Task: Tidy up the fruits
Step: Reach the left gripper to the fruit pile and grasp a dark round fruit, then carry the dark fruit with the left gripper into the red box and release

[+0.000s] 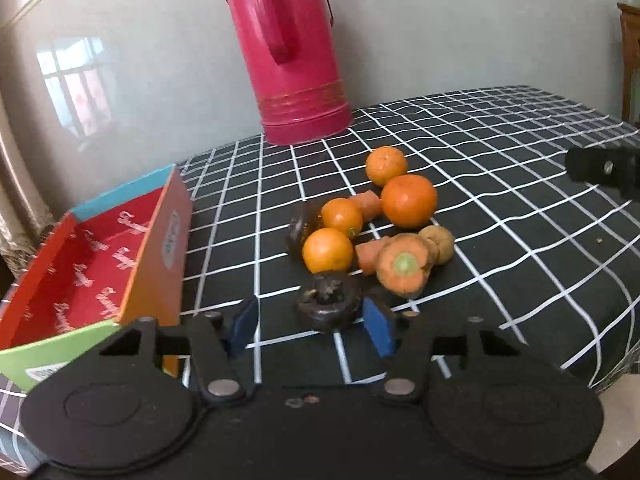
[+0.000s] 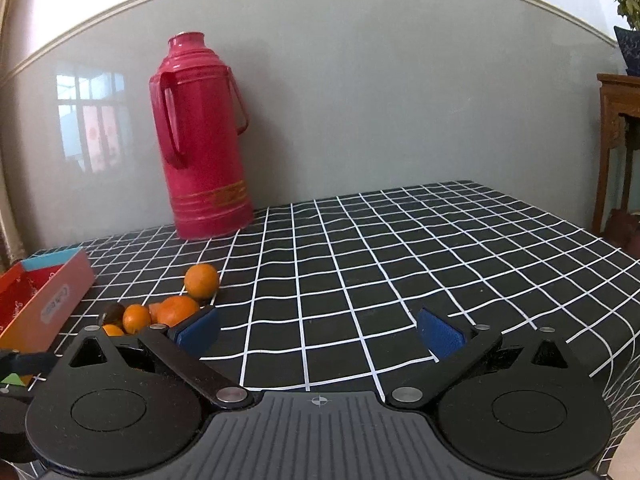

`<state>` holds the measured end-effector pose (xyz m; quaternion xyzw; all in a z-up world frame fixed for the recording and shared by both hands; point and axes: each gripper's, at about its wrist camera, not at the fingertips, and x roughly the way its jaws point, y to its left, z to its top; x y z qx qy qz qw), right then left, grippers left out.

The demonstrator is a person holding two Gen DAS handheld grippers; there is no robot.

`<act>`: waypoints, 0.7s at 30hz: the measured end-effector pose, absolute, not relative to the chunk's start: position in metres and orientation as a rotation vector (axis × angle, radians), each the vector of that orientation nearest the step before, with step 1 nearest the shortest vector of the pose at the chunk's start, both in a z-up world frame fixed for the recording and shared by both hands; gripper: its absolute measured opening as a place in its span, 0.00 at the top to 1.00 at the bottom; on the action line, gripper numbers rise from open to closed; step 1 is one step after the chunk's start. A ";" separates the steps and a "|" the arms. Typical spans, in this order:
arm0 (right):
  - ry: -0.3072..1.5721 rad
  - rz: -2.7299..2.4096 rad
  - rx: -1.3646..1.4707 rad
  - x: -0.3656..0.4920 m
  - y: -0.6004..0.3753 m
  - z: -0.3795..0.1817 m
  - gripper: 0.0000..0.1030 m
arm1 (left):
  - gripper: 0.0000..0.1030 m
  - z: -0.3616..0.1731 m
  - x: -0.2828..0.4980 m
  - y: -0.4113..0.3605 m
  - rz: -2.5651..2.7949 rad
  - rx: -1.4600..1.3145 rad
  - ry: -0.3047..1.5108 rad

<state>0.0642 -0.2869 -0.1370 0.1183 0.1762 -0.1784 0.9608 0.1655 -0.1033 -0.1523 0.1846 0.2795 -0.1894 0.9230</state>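
You're lined up on the dark mangosteen (image 1: 328,306), front of the fruit pile mid-table, your left gripper (image 1: 310,326) spread wide with the blue pads either side, not yet touching. Looks like the pick step: close gently, then lift left into the red box (image 1: 156,256) by the table's left edge. Your right gripper (image 2: 318,334) hangs open, empty, over bare cloth.
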 end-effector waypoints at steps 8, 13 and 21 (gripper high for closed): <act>0.370 -0.365 0.249 0.068 -0.287 -0.142 0.00 | 0.73 -0.152 0.166 -0.105 -0.410 0.340 0.580; 0.376 -0.360 0.241 0.070 -0.286 -0.143 0.00 | 0.73 -0.146 0.155 -0.105 -0.361 0.370 0.504; 0.392 -0.317 0.255 0.077 -0.278 -0.146 0.00 | 0.73 -0.118 0.158 -0.084 -0.146 0.368 0.341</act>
